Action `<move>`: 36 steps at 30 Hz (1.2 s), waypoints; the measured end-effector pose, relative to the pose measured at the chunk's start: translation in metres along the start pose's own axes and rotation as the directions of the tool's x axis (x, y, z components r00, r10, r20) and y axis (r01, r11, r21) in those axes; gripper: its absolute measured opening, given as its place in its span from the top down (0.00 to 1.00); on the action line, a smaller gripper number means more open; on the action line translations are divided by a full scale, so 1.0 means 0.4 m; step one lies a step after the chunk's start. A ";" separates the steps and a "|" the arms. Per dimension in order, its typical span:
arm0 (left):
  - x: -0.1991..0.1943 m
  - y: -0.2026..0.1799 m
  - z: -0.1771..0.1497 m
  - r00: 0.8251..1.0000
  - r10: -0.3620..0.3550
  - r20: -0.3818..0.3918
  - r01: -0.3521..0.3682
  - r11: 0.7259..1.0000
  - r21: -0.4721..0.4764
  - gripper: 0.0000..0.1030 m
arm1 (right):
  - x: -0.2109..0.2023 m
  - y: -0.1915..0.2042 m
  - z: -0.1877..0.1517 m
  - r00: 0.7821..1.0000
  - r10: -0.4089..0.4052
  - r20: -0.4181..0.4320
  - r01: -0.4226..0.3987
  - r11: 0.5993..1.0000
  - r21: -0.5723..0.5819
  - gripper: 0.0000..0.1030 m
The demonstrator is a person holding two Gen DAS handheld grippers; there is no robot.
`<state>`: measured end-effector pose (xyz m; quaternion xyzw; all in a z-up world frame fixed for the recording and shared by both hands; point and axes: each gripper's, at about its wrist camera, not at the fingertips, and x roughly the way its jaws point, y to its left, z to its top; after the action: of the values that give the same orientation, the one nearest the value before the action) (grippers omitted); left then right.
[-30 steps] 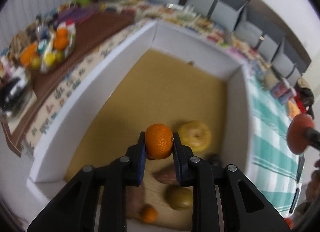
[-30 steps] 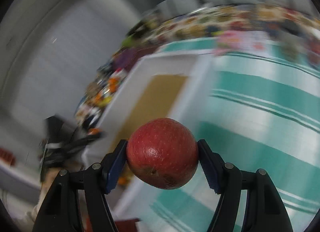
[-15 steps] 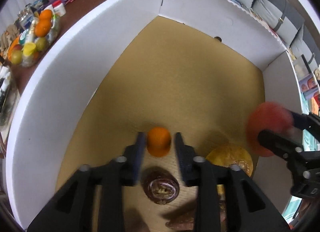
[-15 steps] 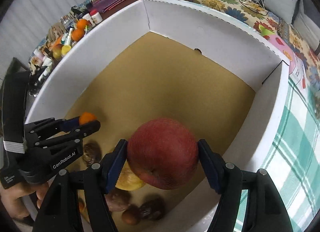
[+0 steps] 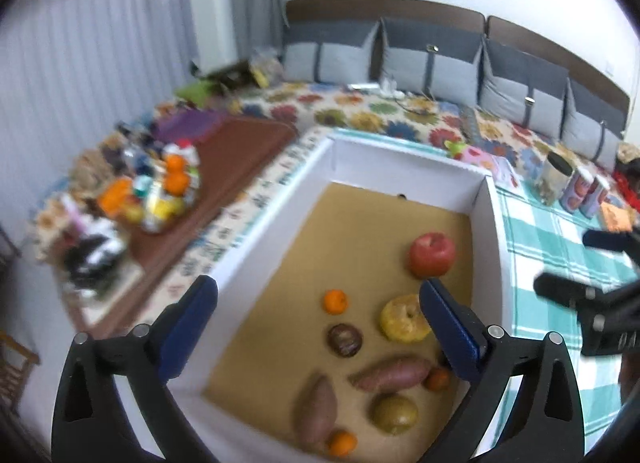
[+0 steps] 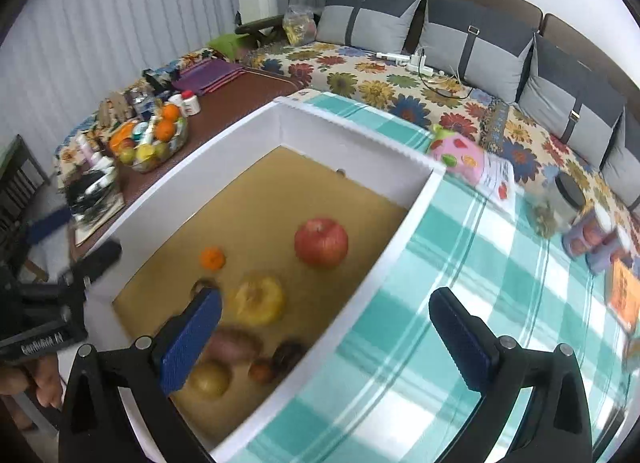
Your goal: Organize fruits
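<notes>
A white box [image 5: 408, 161] with a tan floor holds several fruits. Among them lie a red apple [image 5: 432, 255], a small orange [image 5: 335, 301], a yellow fruit [image 5: 404, 317] and two sweet potatoes [image 5: 394, 373]. My left gripper [image 5: 317, 291] hangs above the box's near end, jaws opening wide with nothing between them. My right gripper [image 6: 325, 299] hovers over the box's right wall [image 6: 384, 263], jaws also opening and holding nothing. Below it the apple [image 6: 321, 241] and the orange [image 6: 212, 258] rest on the floor. Each gripper shows at the edge of the other's view.
A teal checked cloth [image 6: 480, 263] covers the surface right of the box, with jars [image 5: 580, 191] and a pink packet [image 6: 468, 161] on it. A bowl of fruit [image 6: 150, 139] stands on a brown table at left. A flowered sofa runs behind. A person's hand [image 6: 36, 379] shows lower left.
Both grippers let go of their fruit: the orange and the red apple now lie on the box floor. Both grippers have opened wide and pulled up and back from the box.
</notes>
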<state>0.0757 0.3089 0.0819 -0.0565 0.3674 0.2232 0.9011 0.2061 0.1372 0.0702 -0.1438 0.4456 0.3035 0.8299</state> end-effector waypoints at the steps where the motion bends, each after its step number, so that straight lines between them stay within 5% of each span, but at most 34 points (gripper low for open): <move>1: -0.027 0.002 -0.009 1.000 0.011 -0.003 -0.011 1.000 0.006 0.01 | -0.022 0.008 -0.024 1.000 0.007 0.002 -0.007 1.000 0.009 0.00; 8: -0.136 0.039 -0.044 1.000 0.024 0.013 -0.022 0.995 -0.099 0.01 | -0.130 0.089 -0.106 0.999 0.036 0.028 -0.036 0.999 0.015 0.00; 22: -0.196 0.062 -0.064 0.995 0.096 0.016 -0.094 0.991 -0.093 0.01 | -0.192 0.180 -0.134 0.999 0.012 0.038 -0.011 1.000 -0.013 0.00; 28: -0.162 0.046 -0.077 0.991 0.055 -0.124 -0.059 0.998 -0.025 0.01 | -0.177 0.191 -0.148 0.999 0.039 -0.032 -0.037 0.998 0.049 0.00; 36: -0.145 0.046 -0.078 0.986 0.077 -0.148 -0.078 0.997 -0.005 0.01 | -0.153 0.205 -0.136 0.996 0.018 -0.086 -0.010 0.996 0.089 0.00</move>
<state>0.0110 0.2961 0.1002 -0.0634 0.4340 0.2553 0.8617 0.0935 0.1500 0.0928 -0.1168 0.4952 0.2827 0.8132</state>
